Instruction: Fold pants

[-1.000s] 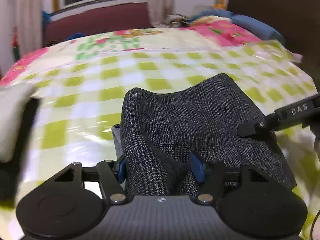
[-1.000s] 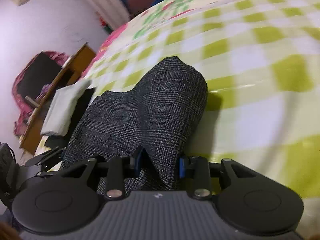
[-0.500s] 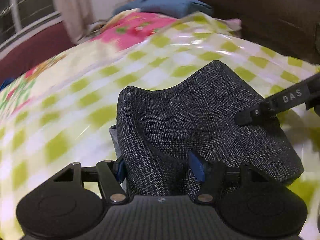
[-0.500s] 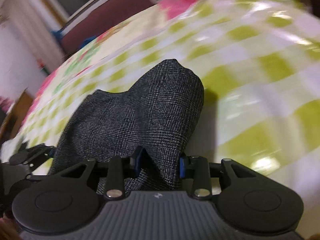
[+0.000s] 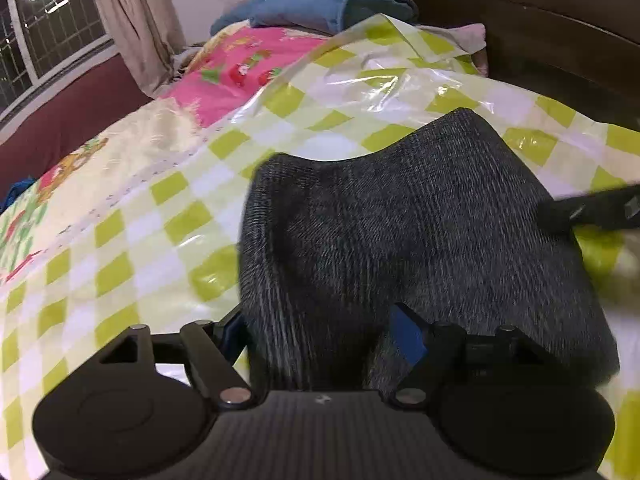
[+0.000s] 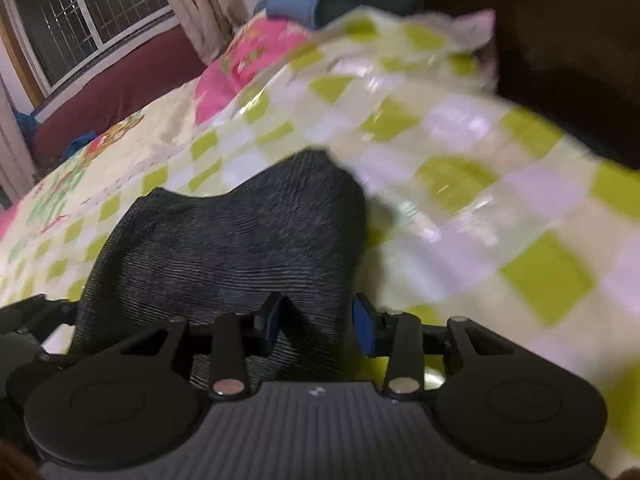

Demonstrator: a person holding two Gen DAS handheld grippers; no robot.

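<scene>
Item: pants (image 5: pixel 420 240), dark grey woven check, already doubled into a thick bundle. We find them lying on the green-checked plastic sheet (image 5: pixel 132 240) that covers the bed, at its near end, well short of the blue pillow (image 5: pixel 320 8) by the headboard.

Left gripper (image 5: pixel 320 332): a fold of the bundle's near edge sits between its blue pads, and the jaws have just been opening, so we judge the hold to be loosening.

Right gripper (image 6: pixel 316 320): set narrower over the bundle's right-hand near corner, its jaws also just easing apart; we cannot tell if the pads bite.

Handling (our judgement): soft, limp, moderately weighty, not fragile. The sheet looks slick, so the bundle may slide. Best taken at two corners of one edge, pinching all layers together.
</scene>
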